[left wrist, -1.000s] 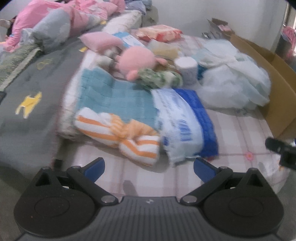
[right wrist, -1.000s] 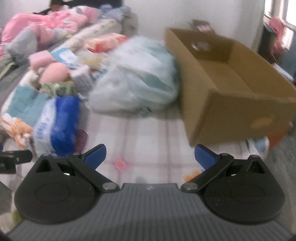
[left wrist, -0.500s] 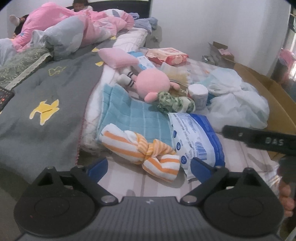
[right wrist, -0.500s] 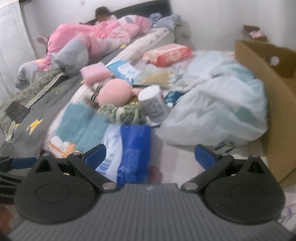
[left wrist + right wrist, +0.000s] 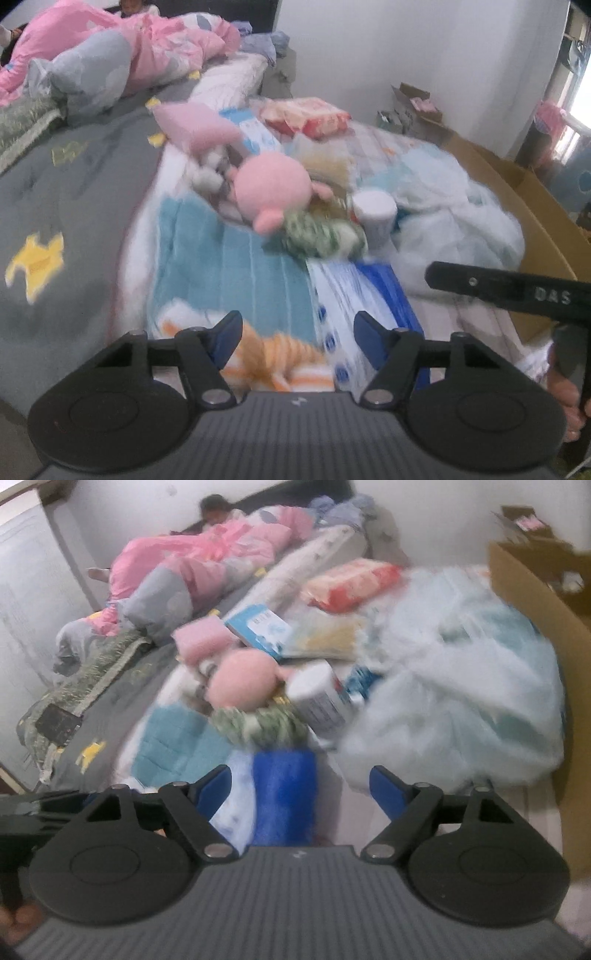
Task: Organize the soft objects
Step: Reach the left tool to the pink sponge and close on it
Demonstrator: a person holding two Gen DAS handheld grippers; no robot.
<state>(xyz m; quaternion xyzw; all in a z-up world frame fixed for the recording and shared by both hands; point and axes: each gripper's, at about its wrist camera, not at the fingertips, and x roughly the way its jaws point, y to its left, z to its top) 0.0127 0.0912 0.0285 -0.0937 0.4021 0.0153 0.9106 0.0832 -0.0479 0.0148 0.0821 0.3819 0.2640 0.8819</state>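
The left tongs (image 5: pixel 297 338) hang over the near edge of the bed (image 5: pixel 92 192), their blue-tipped jaws closing with a clear gap between them. The orange-and-white striped cloth (image 5: pixel 273 363) lies just below and between them, but the pads do not press on it. The right tongs (image 5: pixel 301 792) likewise stand apart and are closing, aimed at the blue-and-white plastic pack (image 5: pixel 282 794), which lies between the jaws without being pinched. In the left wrist view the right tongs' black finger reaches in from the right edge, with part of a hand (image 5: pixel 565 410) below it.

Just beside the striped cloth, the same pack (image 5: pixel 354 306) rests on the checked sheet. Behind both spreads a folded teal towel (image 5: pixel 221 266). Beyond the towel sits a round pink plush toy (image 5: pixel 273 184), touching a bundle of green-patterned fabric (image 5: pixel 321 236) in front of it. A white cylindrical container (image 5: pixel 375 218) stands just right of that fabric. Further back lie a pink cushion (image 5: pixel 192 125), a blue-and-white packet (image 5: pixel 258 627) and a red-and-pink wrapped pack (image 5: pixel 306 116).

To the right a big pale plastic bag (image 5: pixel 465 709), stuffed full, rests against an open cardboard box (image 5: pixel 535 590). On the far left of the bed a pink and grey quilt (image 5: pixel 192 568) lies heaped. Both views are blurred.
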